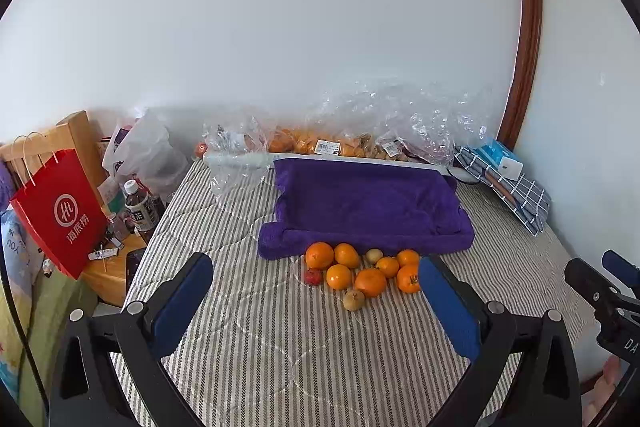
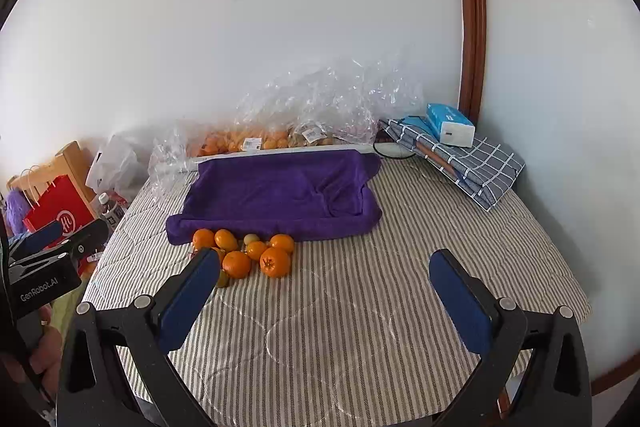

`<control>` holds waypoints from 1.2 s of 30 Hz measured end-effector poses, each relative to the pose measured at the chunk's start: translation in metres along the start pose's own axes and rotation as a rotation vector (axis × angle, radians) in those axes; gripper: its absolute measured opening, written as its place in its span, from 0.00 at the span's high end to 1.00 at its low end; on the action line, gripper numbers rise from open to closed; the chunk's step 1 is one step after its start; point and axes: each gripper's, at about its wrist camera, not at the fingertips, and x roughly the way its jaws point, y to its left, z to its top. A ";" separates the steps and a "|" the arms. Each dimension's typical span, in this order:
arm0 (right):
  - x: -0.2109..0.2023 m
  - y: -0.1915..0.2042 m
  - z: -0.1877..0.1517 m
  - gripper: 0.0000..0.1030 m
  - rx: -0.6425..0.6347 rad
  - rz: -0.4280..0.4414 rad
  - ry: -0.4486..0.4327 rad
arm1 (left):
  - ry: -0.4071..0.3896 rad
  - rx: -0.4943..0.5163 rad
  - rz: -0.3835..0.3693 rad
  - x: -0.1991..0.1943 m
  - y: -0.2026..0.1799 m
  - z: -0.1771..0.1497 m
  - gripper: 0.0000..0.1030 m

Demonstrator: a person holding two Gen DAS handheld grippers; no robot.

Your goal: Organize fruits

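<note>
A pile of oranges (image 1: 370, 281) lies on the striped bed just in front of a purple towel-lined tray (image 1: 364, 205). With them are two small brownish kiwis (image 1: 354, 300) and a small red fruit (image 1: 313, 276). The pile also shows in the right wrist view (image 2: 275, 261), in front of the purple tray (image 2: 280, 187). My left gripper (image 1: 316, 283) is open and empty, a little short of the pile. My right gripper (image 2: 320, 279) is open and empty, to the right of the pile; its left finger (image 2: 188, 299) hides part of it.
Clear plastic bags of more fruit (image 1: 320, 143) lie along the wall behind the tray. A folded checked cloth with a blue box (image 2: 460, 151) sits at the back right. A red paper bag (image 1: 60, 215) and bottles (image 1: 138, 205) stand left of the bed.
</note>
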 end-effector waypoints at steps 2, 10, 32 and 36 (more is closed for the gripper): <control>-0.001 0.001 0.000 0.00 0.002 -0.001 -0.002 | -0.002 0.000 -0.003 0.000 0.000 0.001 0.00; -0.001 0.001 -0.002 0.00 -0.002 0.004 -0.014 | -0.001 0.009 0.000 0.002 0.000 0.002 0.00; 0.099 0.012 -0.002 0.02 -0.005 0.081 0.089 | 0.092 -0.053 0.143 0.092 0.049 -0.014 0.00; 0.129 0.028 -0.020 0.11 -0.045 0.114 0.144 | 0.156 -0.083 0.157 0.121 0.068 -0.023 0.00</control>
